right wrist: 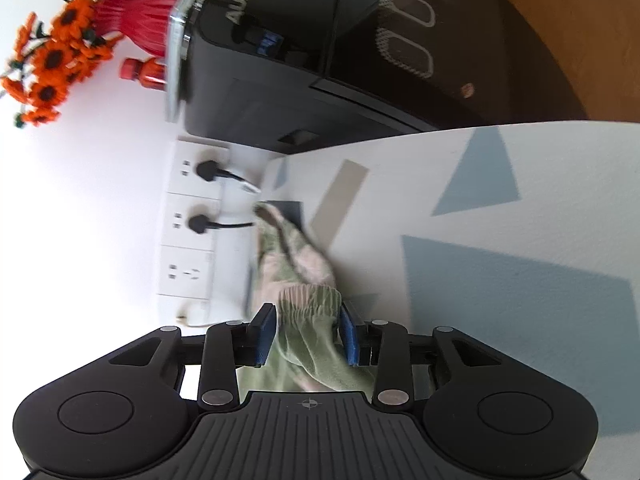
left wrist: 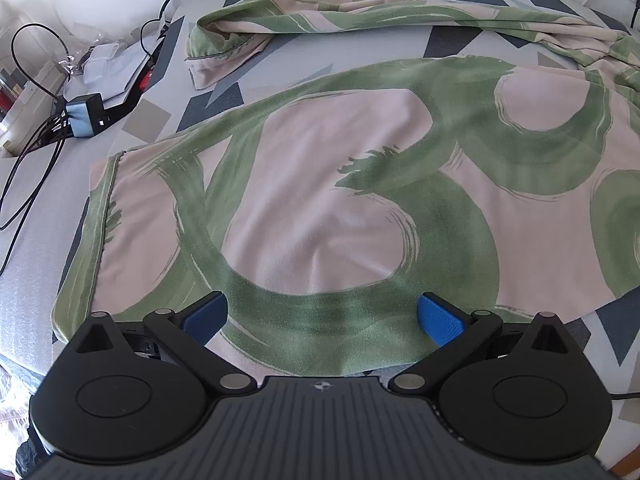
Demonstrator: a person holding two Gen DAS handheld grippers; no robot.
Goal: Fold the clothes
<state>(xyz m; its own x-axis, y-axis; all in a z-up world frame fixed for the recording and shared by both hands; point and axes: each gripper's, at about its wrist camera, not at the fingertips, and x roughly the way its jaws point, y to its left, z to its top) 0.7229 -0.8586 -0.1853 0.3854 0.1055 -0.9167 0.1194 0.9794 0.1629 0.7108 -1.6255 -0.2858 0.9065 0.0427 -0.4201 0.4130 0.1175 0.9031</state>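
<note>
A pink garment with broad green brush strokes [left wrist: 340,200] lies spread on the patterned sheet [left wrist: 288,64]; one leg [left wrist: 320,16] lies folded along the far side. My left gripper [left wrist: 322,318] is open, its blue pads [left wrist: 440,318] wide apart just above the garment's near hem. In the right wrist view the camera is rolled sideways. My right gripper [right wrist: 308,334] has its blue pads [right wrist: 266,332] close on either side of the gathered green waistband [right wrist: 310,320], which hangs bunched between them and trails off toward the wall.
A black and grey adapter with cables [left wrist: 84,114] and papers lie off the bed's left edge. A wall socket strip with two plugs [right wrist: 192,220], a black AUX appliance [right wrist: 312,48] and a red vase of orange flowers [right wrist: 132,20] show in the right wrist view.
</note>
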